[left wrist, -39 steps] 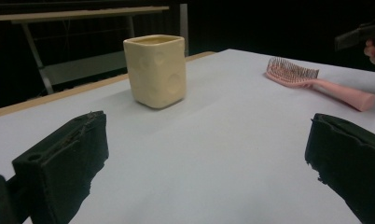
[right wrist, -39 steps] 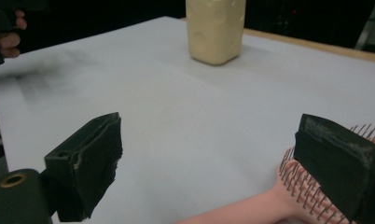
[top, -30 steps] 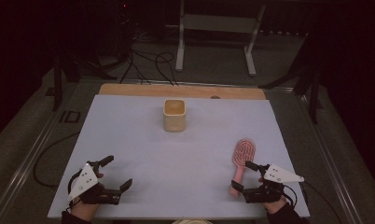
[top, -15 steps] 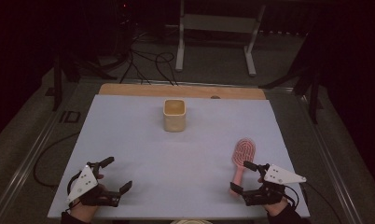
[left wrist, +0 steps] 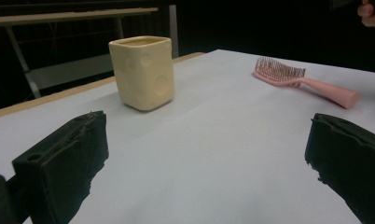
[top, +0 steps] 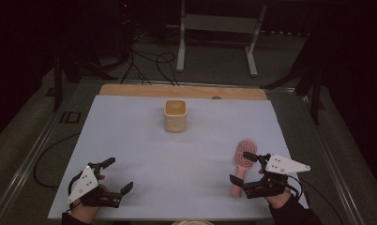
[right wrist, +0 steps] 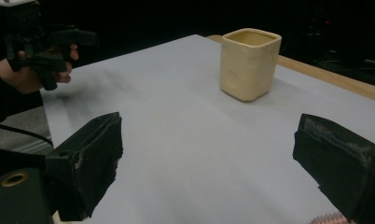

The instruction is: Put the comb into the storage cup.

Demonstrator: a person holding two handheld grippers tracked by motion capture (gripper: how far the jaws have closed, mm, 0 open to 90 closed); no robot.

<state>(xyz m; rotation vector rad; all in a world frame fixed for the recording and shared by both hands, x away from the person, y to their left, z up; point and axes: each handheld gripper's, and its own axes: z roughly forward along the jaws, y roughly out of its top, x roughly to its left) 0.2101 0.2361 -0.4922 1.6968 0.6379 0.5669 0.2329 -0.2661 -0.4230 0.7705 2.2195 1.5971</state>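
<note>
A cream square cup stands upright at the middle back of the white table. A pink hairbrush lies near the front right, bristles up. My right gripper hovers open over the brush handle, with one jaw on each side and nothing held. In the right gripper view the jaws stand wide apart facing the cup, and bristles peek in at the bottom right. My left gripper is open at the front left. It looks towards the cup and the brush.
A wooden strip runs along the table's far edge. Beyond it stand a metal frame and floor cables. Dark floor surrounds the table. Open table surface stretches between the two grippers and the cup.
The right gripper has drifted slightly to the right and forward over the brush handle. The left gripper has barely moved. Both stay open.
</note>
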